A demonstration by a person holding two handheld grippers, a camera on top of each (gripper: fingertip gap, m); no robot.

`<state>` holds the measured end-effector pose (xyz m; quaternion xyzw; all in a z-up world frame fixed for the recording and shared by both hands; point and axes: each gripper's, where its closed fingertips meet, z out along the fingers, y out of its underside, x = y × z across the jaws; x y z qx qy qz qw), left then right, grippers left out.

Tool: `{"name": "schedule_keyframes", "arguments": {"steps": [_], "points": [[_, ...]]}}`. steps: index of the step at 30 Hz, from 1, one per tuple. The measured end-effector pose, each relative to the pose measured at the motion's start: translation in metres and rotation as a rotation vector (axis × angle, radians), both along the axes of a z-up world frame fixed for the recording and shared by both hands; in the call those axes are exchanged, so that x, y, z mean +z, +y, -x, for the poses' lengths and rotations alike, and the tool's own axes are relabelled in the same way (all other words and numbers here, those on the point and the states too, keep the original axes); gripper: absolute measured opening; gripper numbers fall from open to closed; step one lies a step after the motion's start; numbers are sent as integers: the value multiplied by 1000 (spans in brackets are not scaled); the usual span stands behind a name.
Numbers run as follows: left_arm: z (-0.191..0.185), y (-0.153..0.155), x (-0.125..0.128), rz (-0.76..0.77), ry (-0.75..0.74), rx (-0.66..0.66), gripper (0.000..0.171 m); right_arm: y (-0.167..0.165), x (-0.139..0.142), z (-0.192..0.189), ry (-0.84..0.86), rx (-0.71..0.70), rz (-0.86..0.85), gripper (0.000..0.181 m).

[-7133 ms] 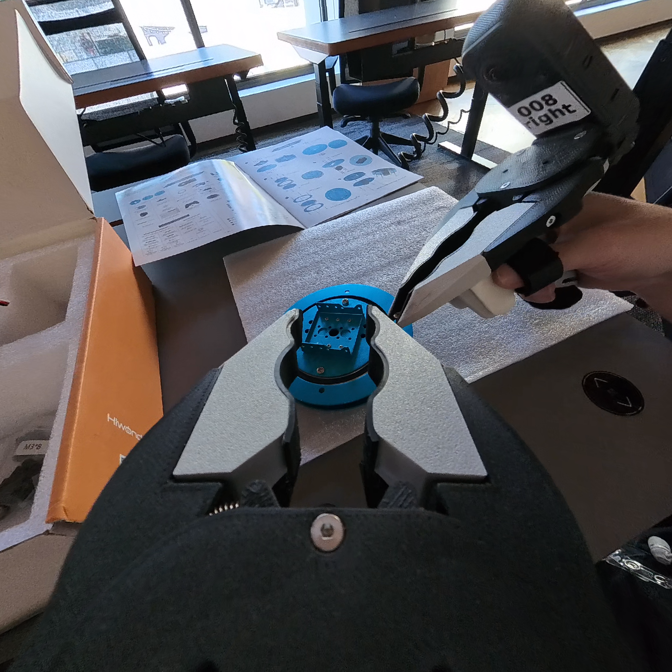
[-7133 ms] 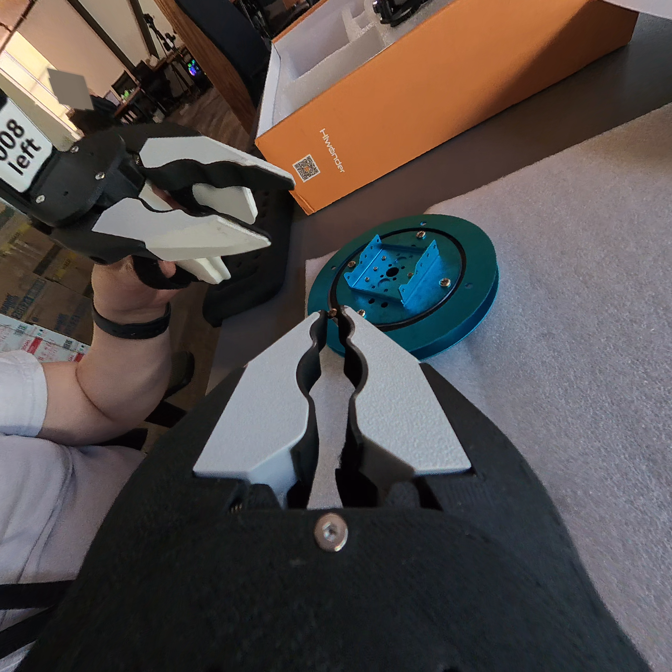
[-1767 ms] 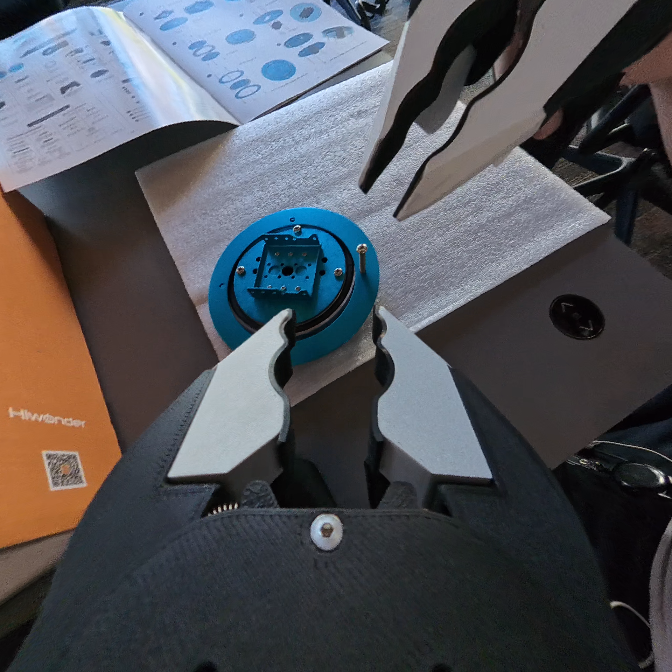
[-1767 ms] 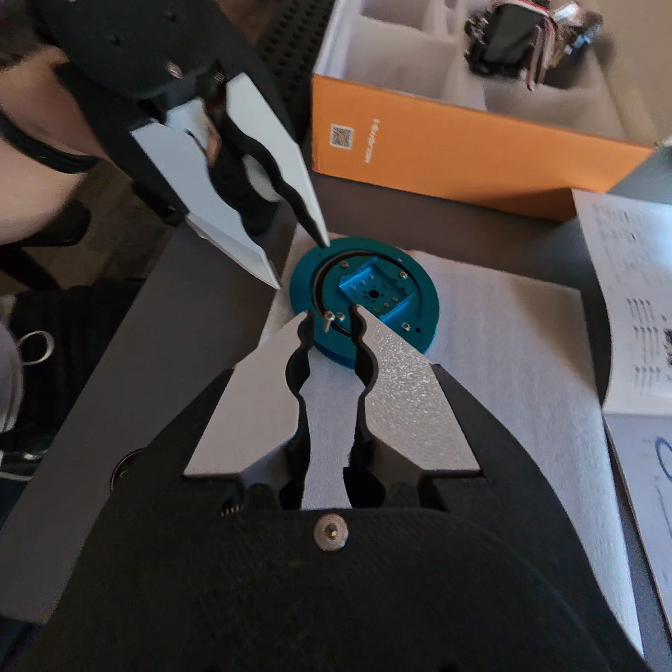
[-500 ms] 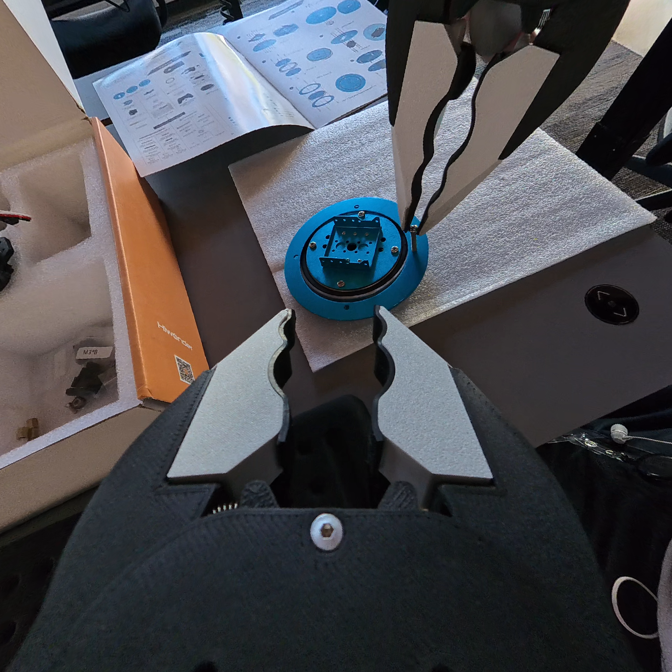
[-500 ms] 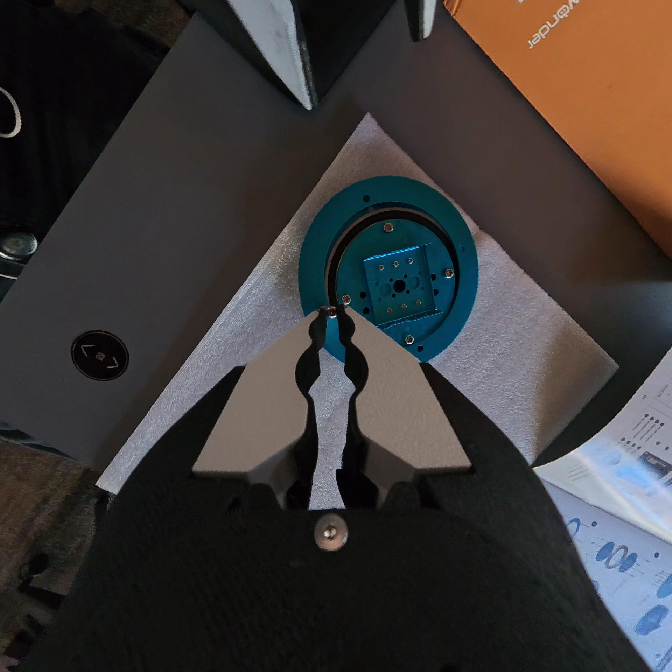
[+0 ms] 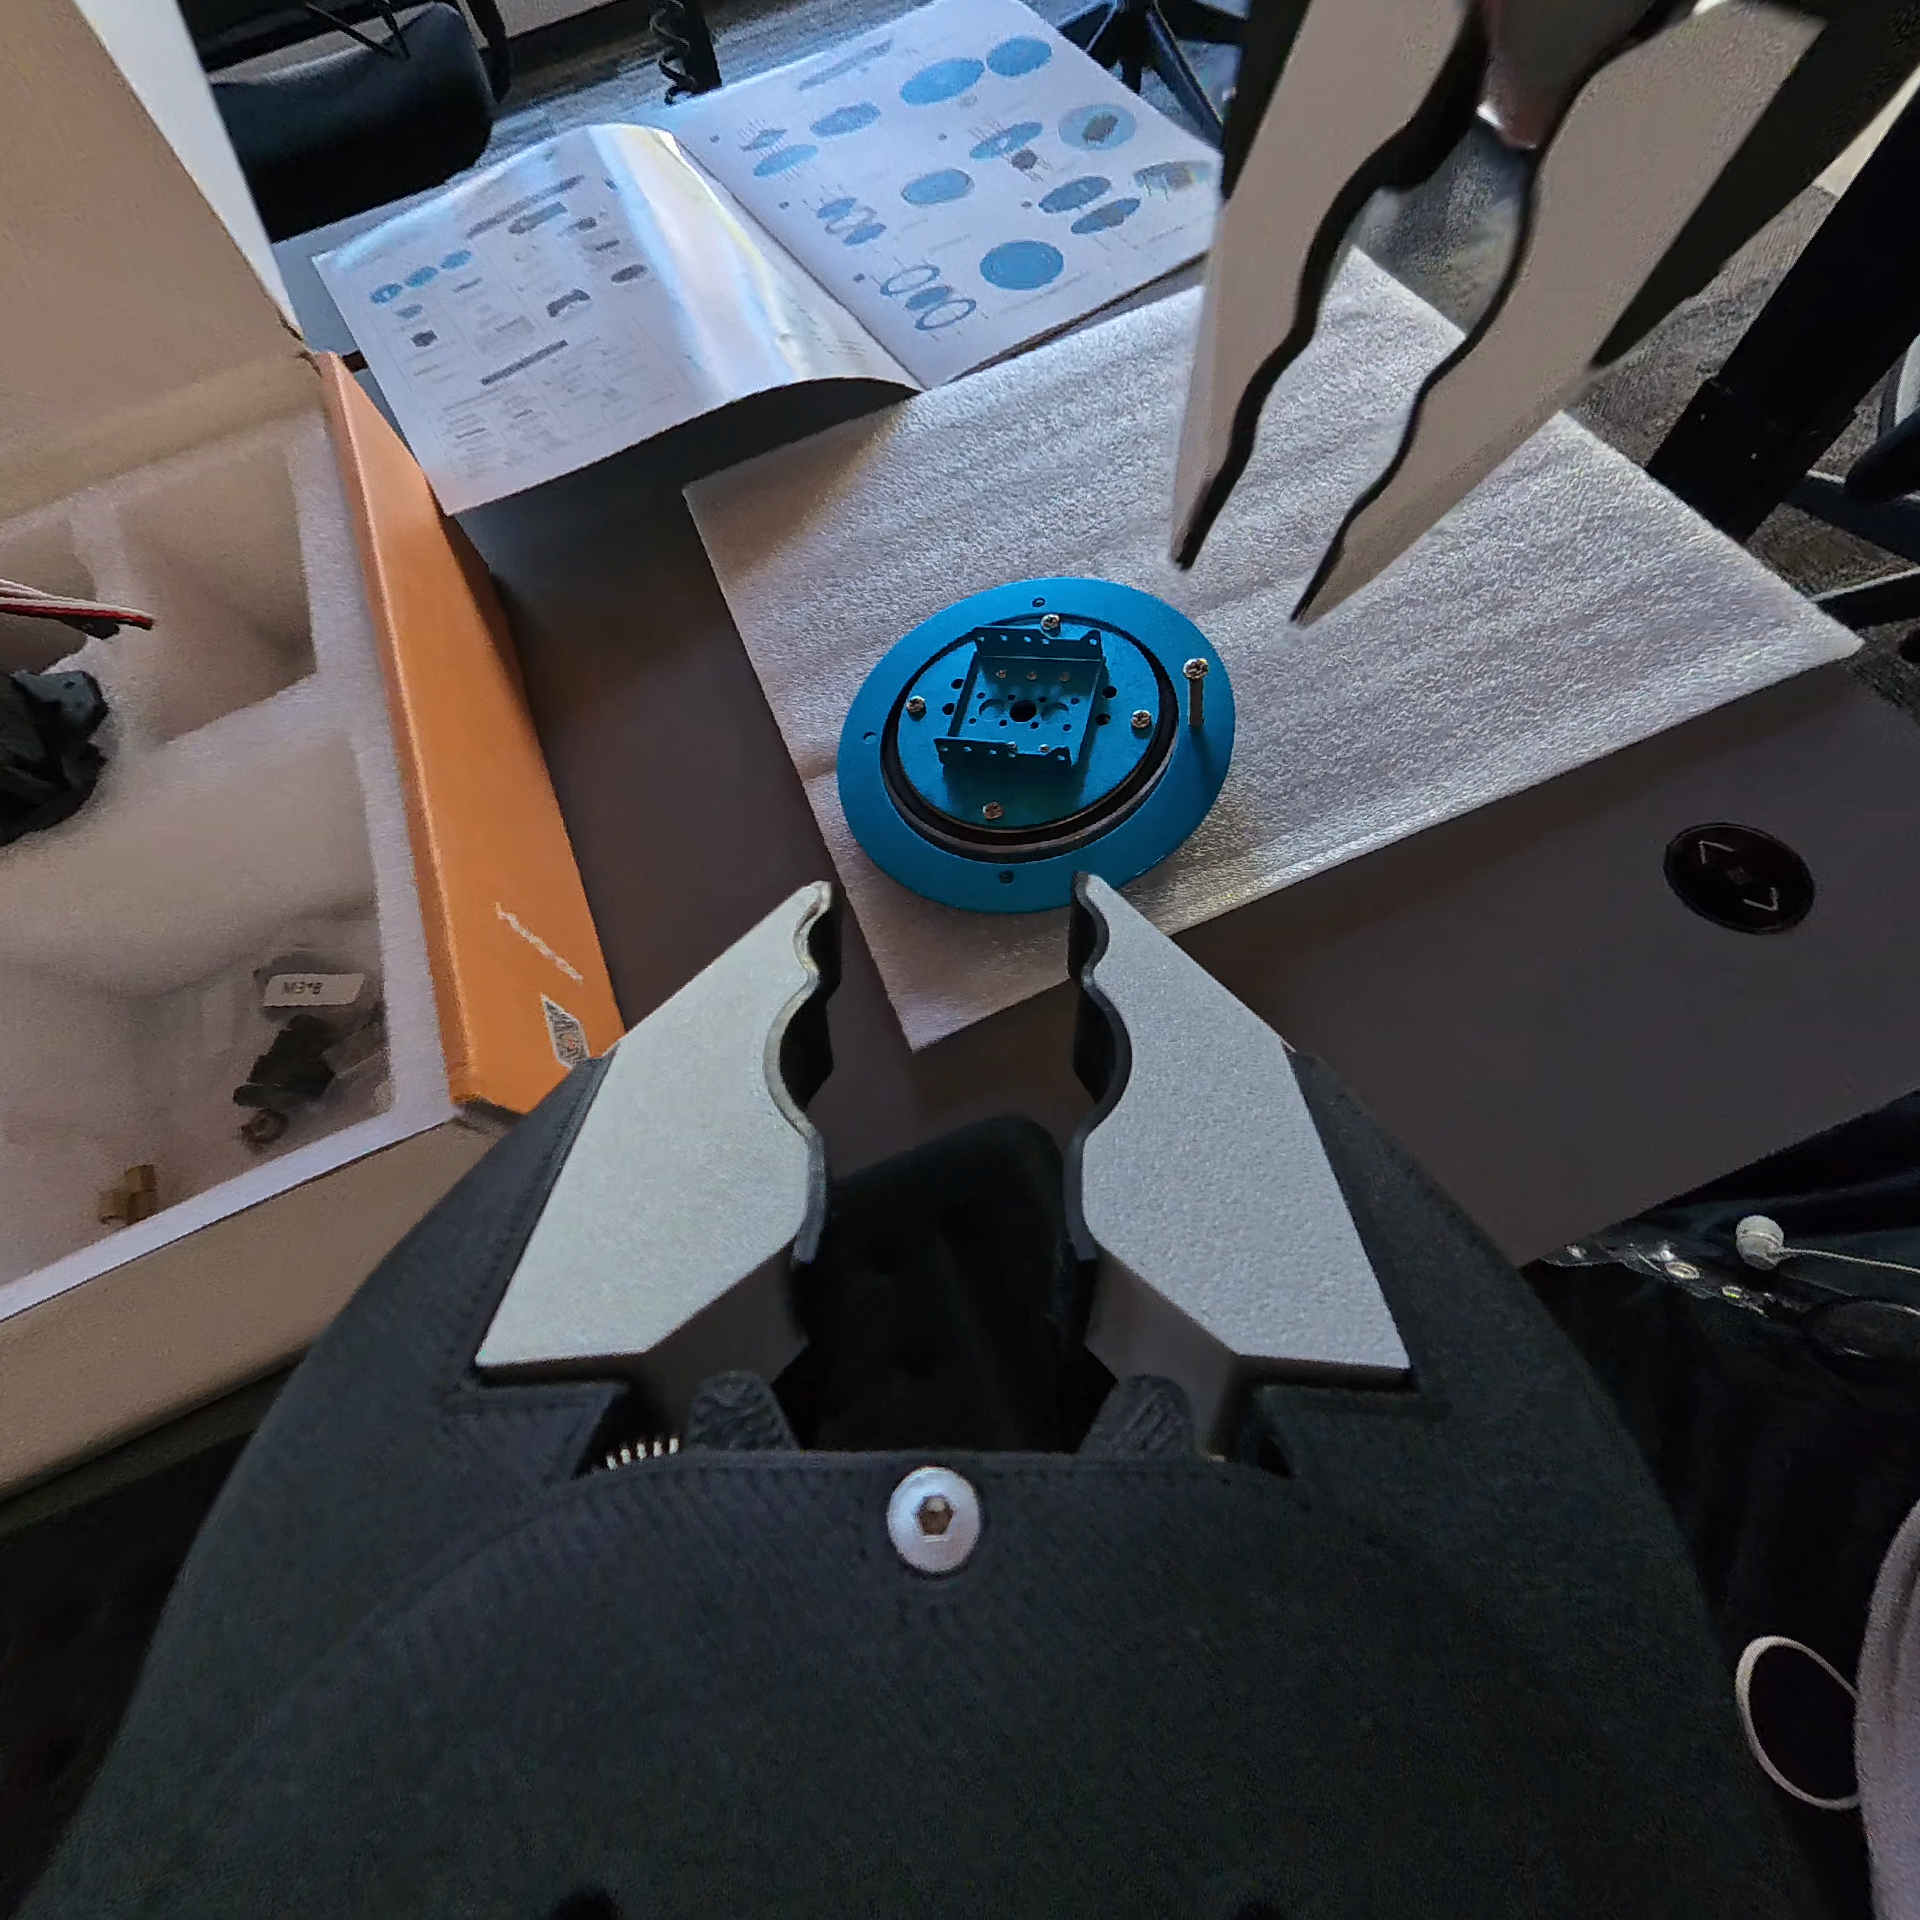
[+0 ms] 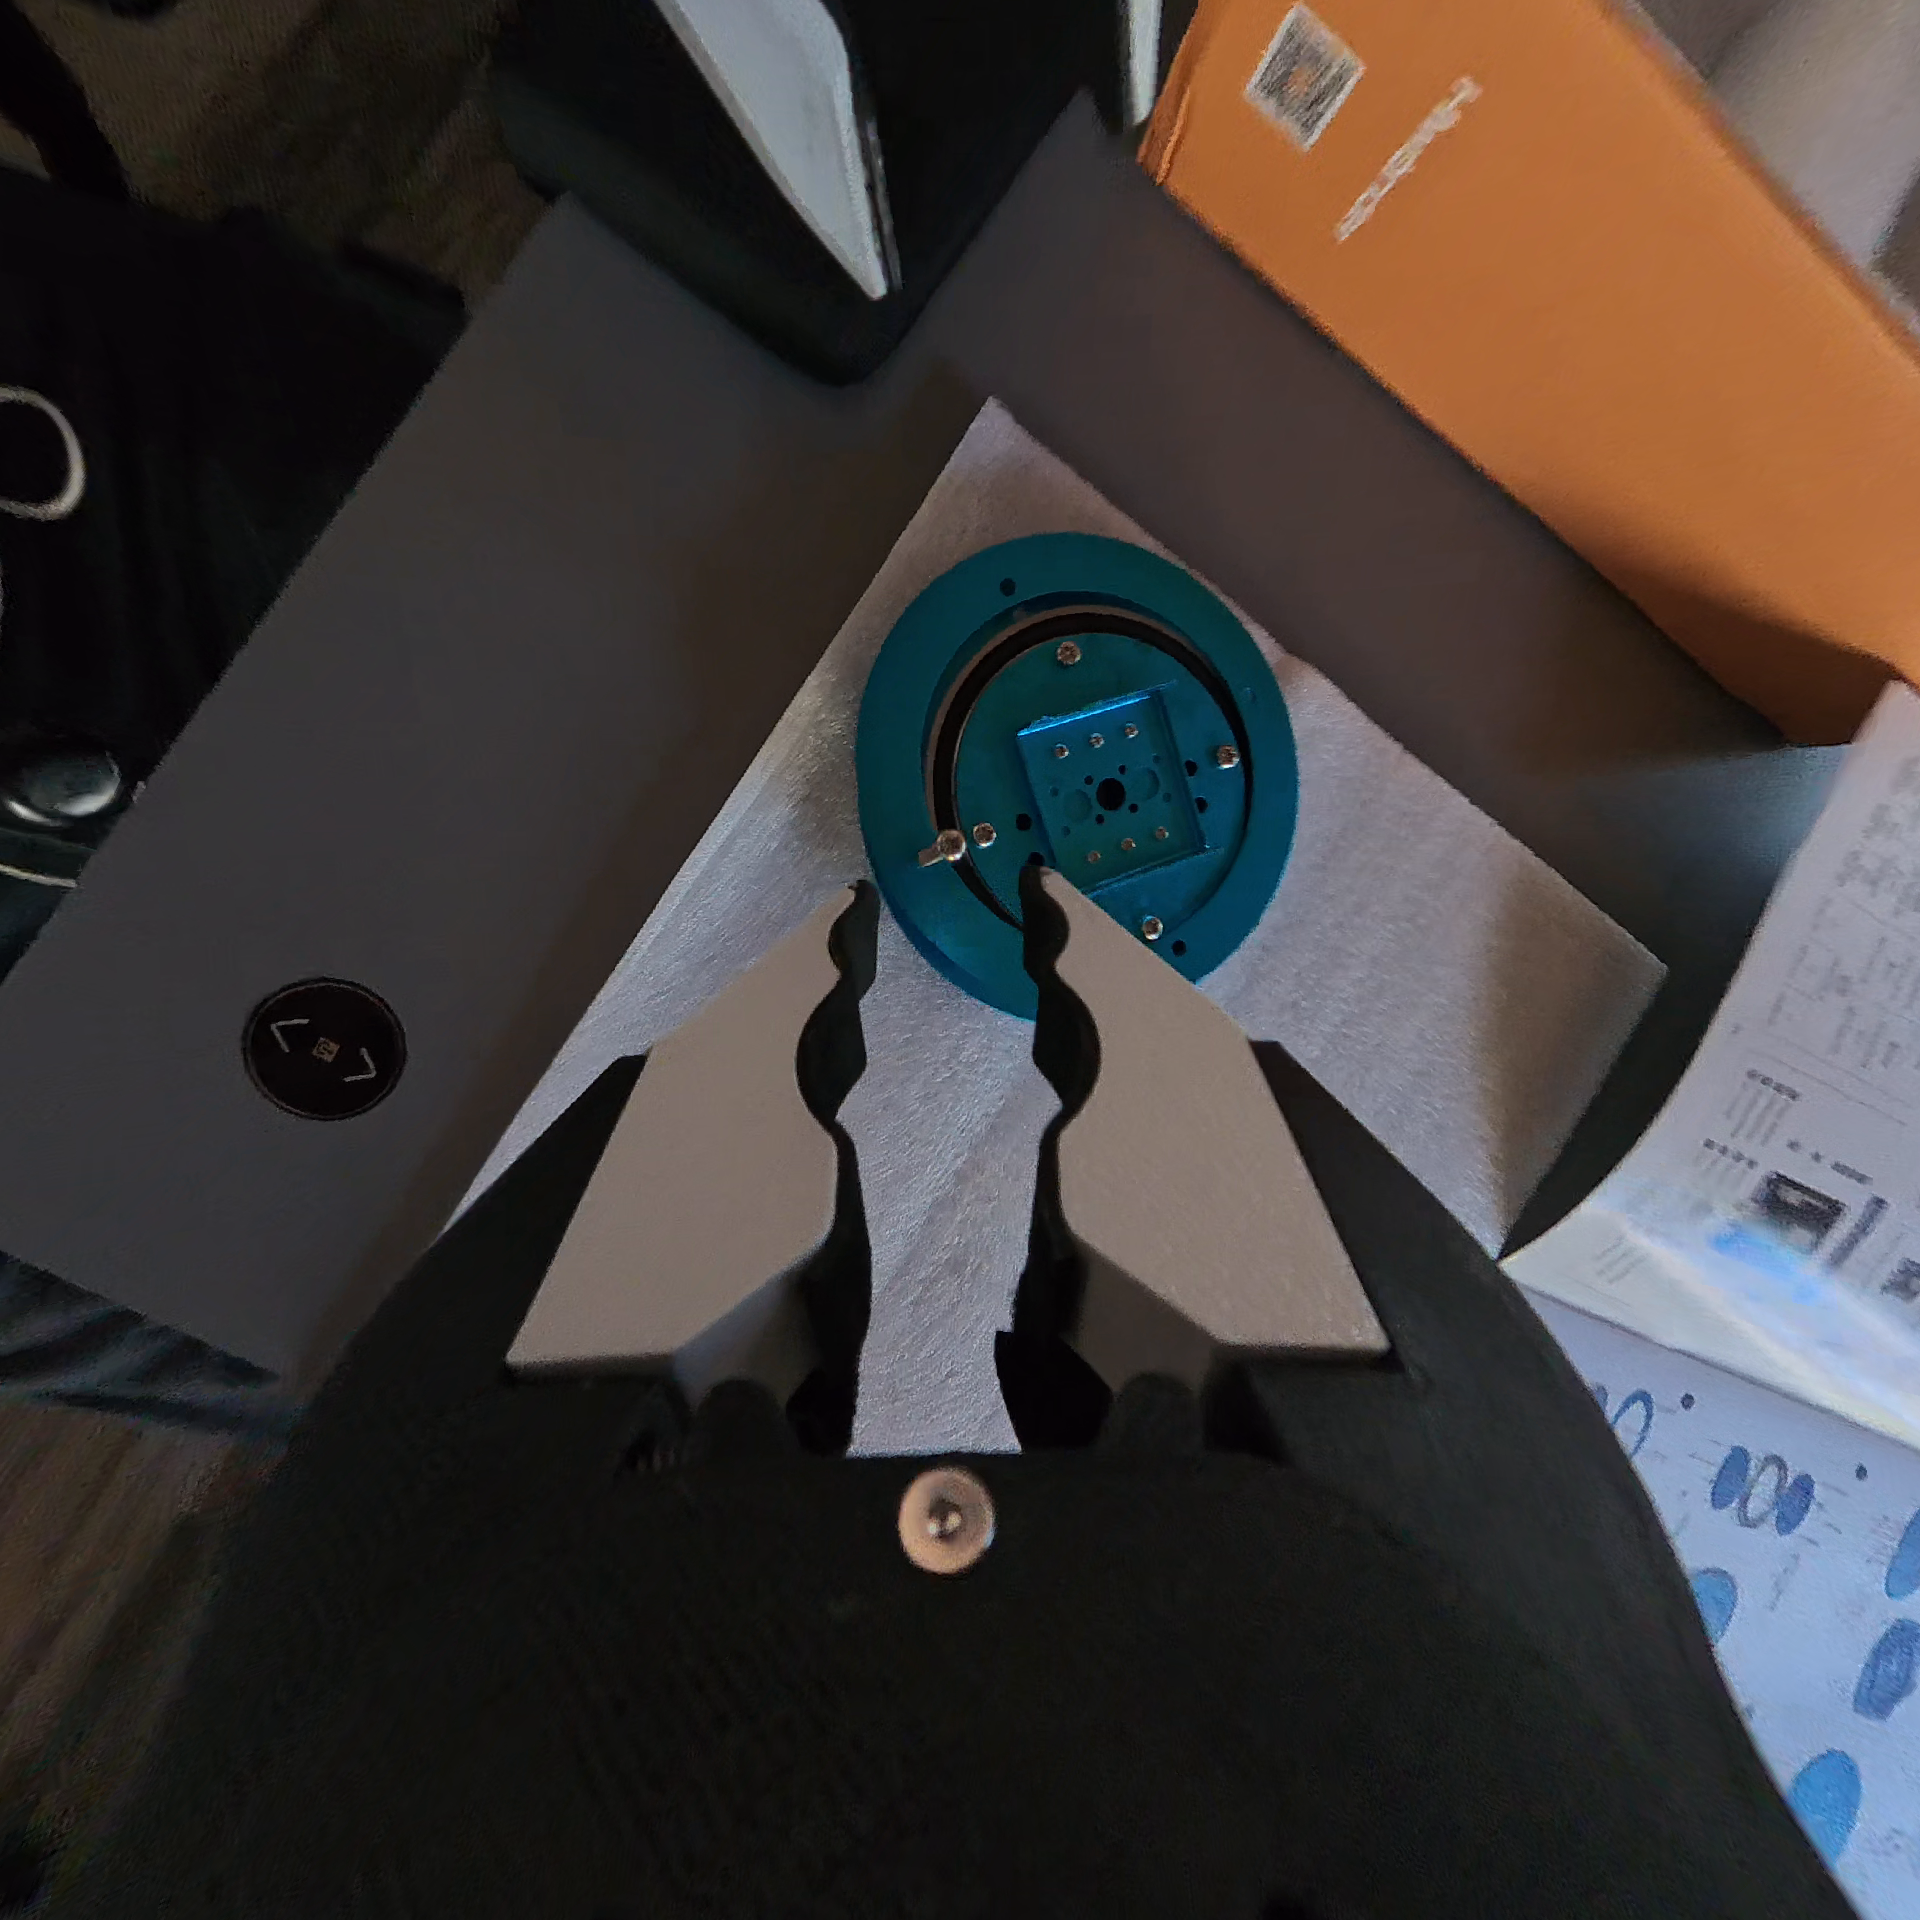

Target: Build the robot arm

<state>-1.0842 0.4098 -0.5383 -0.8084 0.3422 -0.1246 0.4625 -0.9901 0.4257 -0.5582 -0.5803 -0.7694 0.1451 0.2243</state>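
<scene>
Both jaws parted, empty — right gripper (image 7: 1242, 587) above blue disc (image 7: 1039, 831), left gripper (image 7: 951, 899) nearby

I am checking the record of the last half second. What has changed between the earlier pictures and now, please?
The right gripper has opened and lifted away, letting go of the small silver screw, which now stands alone in the rim of the round blue metal disc. The left gripper stays open, short of the disc. The disc, white foam sheet and orange box have not moved.
</scene>
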Motion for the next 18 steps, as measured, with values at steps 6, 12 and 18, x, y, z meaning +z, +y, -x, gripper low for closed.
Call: {"name": "schedule_keyframes", "arguments": {"steps": [6, 12, 18], "points": [[12, -1, 18, -32, -56, 13, 45, 10, 71, -42, 310, -340, -85, 31], [7, 3, 67, -68, -146, -43, 46, -55, 144, -135, 368, -805, -188, 27], [-18, 9, 132, -120, -200, -164, 49, -147, 258, -208, 436, -1112, -356, 15]]}}
